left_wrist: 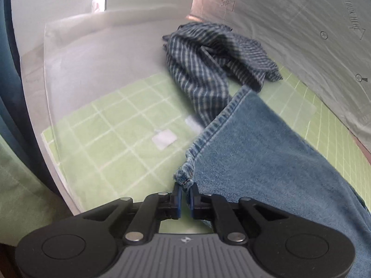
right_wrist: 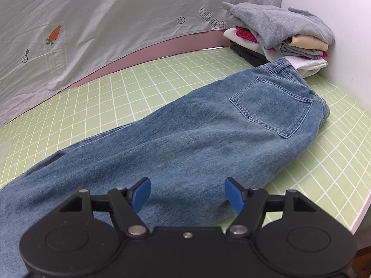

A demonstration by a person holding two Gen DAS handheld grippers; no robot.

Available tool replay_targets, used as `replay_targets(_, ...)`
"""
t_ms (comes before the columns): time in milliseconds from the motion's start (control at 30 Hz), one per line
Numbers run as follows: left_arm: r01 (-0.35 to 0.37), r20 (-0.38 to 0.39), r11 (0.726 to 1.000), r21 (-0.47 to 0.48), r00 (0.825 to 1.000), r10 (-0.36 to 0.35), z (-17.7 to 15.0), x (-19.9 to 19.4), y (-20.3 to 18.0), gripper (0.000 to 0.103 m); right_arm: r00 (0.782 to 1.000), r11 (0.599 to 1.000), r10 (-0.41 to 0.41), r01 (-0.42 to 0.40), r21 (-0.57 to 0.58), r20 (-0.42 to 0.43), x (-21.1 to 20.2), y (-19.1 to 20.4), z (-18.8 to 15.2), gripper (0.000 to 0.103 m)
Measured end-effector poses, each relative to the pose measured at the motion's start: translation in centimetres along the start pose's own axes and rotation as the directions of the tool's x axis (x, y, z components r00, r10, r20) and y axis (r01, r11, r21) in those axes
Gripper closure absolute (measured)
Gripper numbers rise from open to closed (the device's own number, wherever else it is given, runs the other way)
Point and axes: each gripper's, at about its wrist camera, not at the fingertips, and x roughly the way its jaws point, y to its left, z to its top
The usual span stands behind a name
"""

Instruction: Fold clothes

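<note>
left gripper (left_wrist: 184, 195) nearly closed, blue pads pinching a bunched corner of the hem of the jeans (left_wrist: 266, 148), lifted a little off the green grid mat (left_wrist: 111, 134). hem edge with its double stitching running away from the pinch point toward a crumpled blue-and-white checked shirt (left_wrist: 208, 62), heaped on the mat just beyond the leg end and touching or overlapping it. clear plastic sheet (left_wrist: 69, 74) lying over the mat's left part, with a small pale patch (left_wrist: 164, 139) showing beneath or on it. pale grey cloth with carrot prints (left_wrist: 301, 34) hanging as a backdrop along the far side. right gripper (right_wrist: 187, 193) wide open, blue pads well apart, holding nothing, poised over the middle of the jeans (right_wrist: 197, 143), just above the denim; contact with the fabric impossible to judge. jeans stretched diagonally across the green grid mat (right_wrist: 116, 88), folded leg over leg, back pocket (right_wrist: 271, 106) facing up, waistband at the far right end, leg ends running off the lower left. waistband touching or just beside a stack of folded clothes (right_wrist: 278, 37) in the far right corner, grey garment on top, red, cream, white and dark pieces below. same carrot-print cloth (right_wrist: 104, 23) behind the mat, a pink strip visible under its lower edge.
</note>
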Motion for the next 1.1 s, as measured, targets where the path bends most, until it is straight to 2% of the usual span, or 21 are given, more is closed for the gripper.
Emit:
replay_targets(67,-0.008,-0.011,1.000,-0.005,1.000,0.007,-0.3,0.2,0.1,0.087,1.000,1.000,0.004,-0.004,-0.008,0.000,-0.2,-0.2,-0.1,0.031)
replay_targets(133,-0.016,0.026,0.999,0.029,1.000,0.015,0.1,-0.5,-0.9,0.063,1.000,1.000,0.005,-0.005,-0.012,0.006,-0.2,-0.8,0.0,0.029)
replay_targets(167,-0.021,0.044,0.999,0.046,0.999,0.019,0.4,-0.9,-1.4,0.056,1.000,1.000,0.003,-0.003,-0.005,0.009,-0.2,-1.2,0.2,0.029)
replay_targets(233,-0.031,0.081,0.996,0.079,0.996,0.025,0.8,-1.6,-2.4,0.033,1.000,1.000,0.000,0.000,0.015,0.017,0.0,-1.9,0.6,0.027)
replay_targets(300,-0.036,0.110,0.993,0.113,0.994,0.023,1.0,-2.2,-3.6,0.025,1.000,1.000,0.000,-0.001,0.029,0.028,0.4,-2.9,1.1,0.025)
replay_targets(400,-0.010,0.106,0.986,0.164,0.994,-0.008,0.5,-2.5,-6.3,0.013,0.999,0.996,-0.019,0.016,0.086,0.036,1.3,-6.1,2.0,0.023)
replay_targets(600,0.052,-0.004,0.963,0.263,0.999,-0.052,-4.0,-1.5,-13.1,0.011,0.997,0.975,-0.066,0.055,0.215,0.044,3.1,-13.3,4.0,0.018)
replay_targets(767,0.072,-0.072,0.956,0.286,0.996,-0.054,-8.3,-1.6,-18.3,0.011,0.996,0.901,-0.076,0.050,0.431,0.042,6.6,-22.1,5.5,0.017)
replay_targets(867,0.064,-0.077,0.954,0.293,0.996,-0.044,-10.1,-2.2,-21.0,0.011,0.994,0.880,-0.099,0.070,0.470,0.038,9.5,-25.5,7.0,0.016)
replay_targets(933,0.057,-0.076,0.951,0.304,0.996,-0.036,-11.1,-2.6,-22.7,0.011,0.997,0.869,-0.069,0.044,0.492,0.033,11.4,-27.1,7.7,0.014)
replay_targets(1067,0.034,-0.071,0.949,0.315,0.997,-0.012,-12.8,-3.4,-25.8,0.011,0.999,0.815,0.036,-0.052,0.578,0.039,14.3,-29.1,8.3,0.012)
replay_targets(1100,0.037,-0.072,0.949,0.314,0.997,-0.015,-13.1,-3.7,-26.3,0.011,0.996,0.813,0.061,-0.091,0.576,0.071,14.5,-29.3,8.3,0.031)
